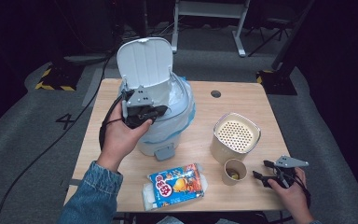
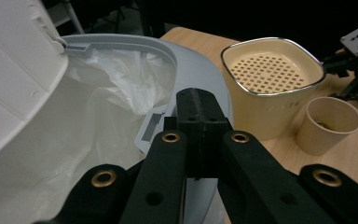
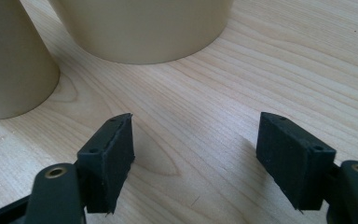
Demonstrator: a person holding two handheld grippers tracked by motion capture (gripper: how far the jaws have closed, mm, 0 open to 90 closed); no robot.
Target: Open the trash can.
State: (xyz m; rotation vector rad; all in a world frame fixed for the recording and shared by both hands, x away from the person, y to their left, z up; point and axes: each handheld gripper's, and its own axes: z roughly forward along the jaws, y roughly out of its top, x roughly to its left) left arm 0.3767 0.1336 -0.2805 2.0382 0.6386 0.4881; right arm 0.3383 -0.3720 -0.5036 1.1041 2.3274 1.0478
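Note:
A white pedal bin stands on the table's left half with its lid raised and a white bag liner inside. My left gripper hovers over the bin's open mouth. Its jaws are shut, pads pressed together with nothing seen between them. A beige container with a perforated insert sits at the right, and a paper cup stands just in front of it. My right gripper rests low by the cup's right side, open and empty, with the cup and the container ahead.
A blue and orange snack packet lies near the table's front edge, in front of the bin. A foot pedal juts from the bin's base. The wooden table has a dark round hole at the back. Dark floor and a cable surround it.

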